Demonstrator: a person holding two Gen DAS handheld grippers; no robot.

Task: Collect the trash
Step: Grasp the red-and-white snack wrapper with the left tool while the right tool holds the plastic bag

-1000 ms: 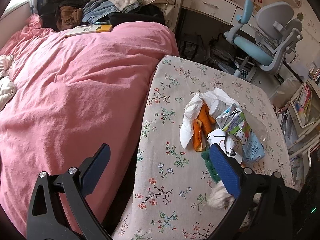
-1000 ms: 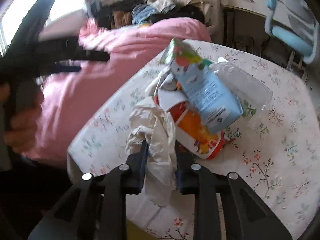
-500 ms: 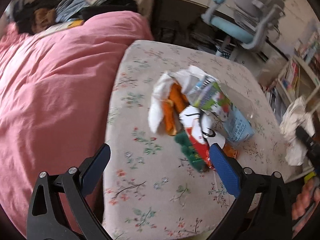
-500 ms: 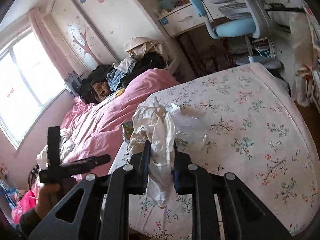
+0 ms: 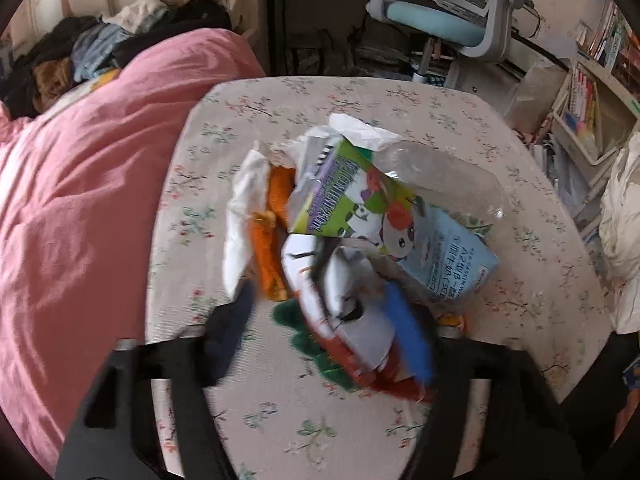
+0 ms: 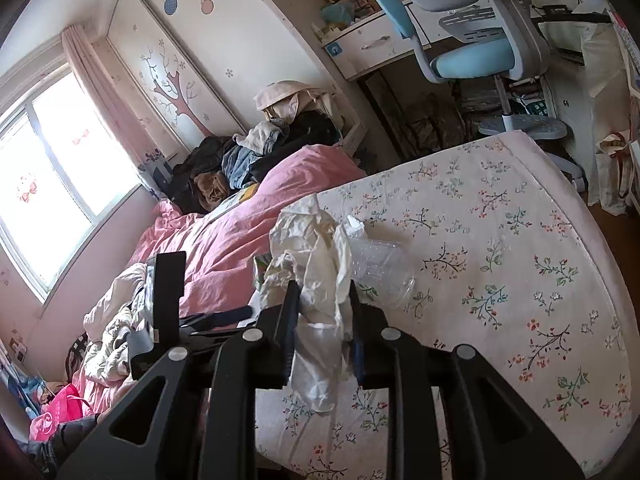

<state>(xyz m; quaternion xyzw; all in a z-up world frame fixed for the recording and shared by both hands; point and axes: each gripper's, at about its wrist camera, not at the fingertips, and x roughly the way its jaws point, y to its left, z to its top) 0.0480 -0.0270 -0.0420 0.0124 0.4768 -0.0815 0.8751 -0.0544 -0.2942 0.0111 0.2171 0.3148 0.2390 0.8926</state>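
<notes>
While the right gripper (image 6: 322, 320) stands clamped on a crumpled white tissue wad (image 6: 312, 264), lifted clear of the floral-cloth table (image 6: 500, 248), the left gripper (image 5: 324, 324) straddles a crushed white-and-red snack wrapper (image 5: 340, 300), jaws part open and blurred, nothing gripped. Heap remaining on table: blue-green printed milk carton (image 5: 384, 216), orange peel strips (image 5: 266, 248), clear plastic cup (image 5: 436, 176). Step judged: second pickup. Next requirement: close squarely on the wrapper, then lift.

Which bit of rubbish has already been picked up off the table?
The crumpled white tissue, pinched between the right gripper's fingers. The milk carton, orange peel and wrappers lie on the table.
</notes>
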